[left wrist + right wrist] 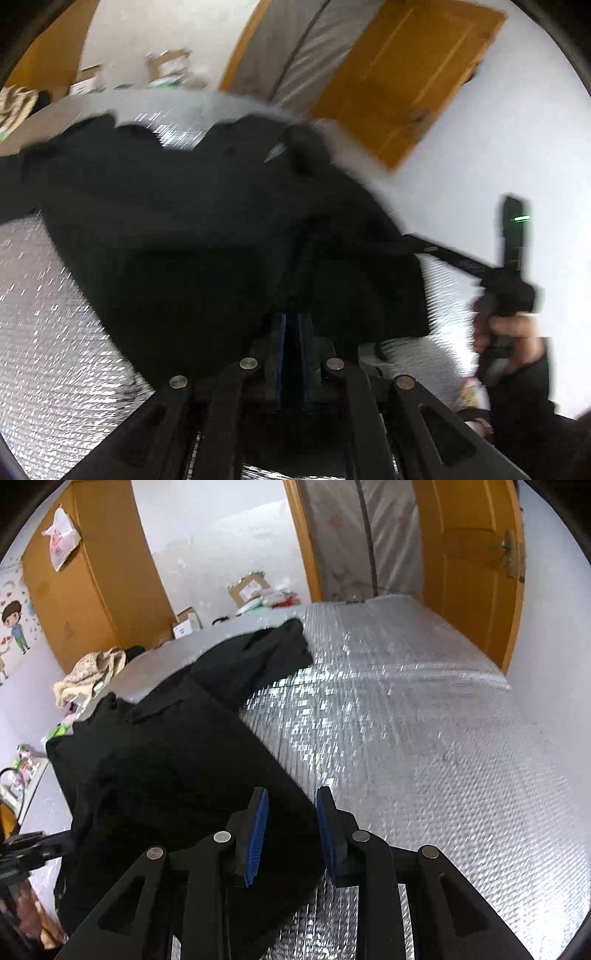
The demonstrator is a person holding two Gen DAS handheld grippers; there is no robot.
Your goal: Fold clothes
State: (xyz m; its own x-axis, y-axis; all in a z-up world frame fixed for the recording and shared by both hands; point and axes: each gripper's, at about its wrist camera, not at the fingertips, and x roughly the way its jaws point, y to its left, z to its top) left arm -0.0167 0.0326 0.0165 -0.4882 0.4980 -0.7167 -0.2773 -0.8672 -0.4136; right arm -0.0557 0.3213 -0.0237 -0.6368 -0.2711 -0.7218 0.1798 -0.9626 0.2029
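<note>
A black garment [177, 760] lies spread on the silver quilted surface [424, 738], one part reaching toward the far edge. My right gripper [291, 812] hovers over the garment's near right edge. It is open, with its blue pads [258, 830] apart and no cloth pinched between them. In the blurred left wrist view, my left gripper [293, 332] has its blue pads almost together on a fold of the black garment [192, 229], which bunches up over the fingertips. A hand [513, 332] holds the right gripper's handle at the right.
A beige floral cloth [92, 672] is heaped at the far left corner of the surface. Cardboard boxes [247, 587] and clutter stand on the floor by the white wall. An orange door [469, 554] and a wardrobe [81, 602] stand behind.
</note>
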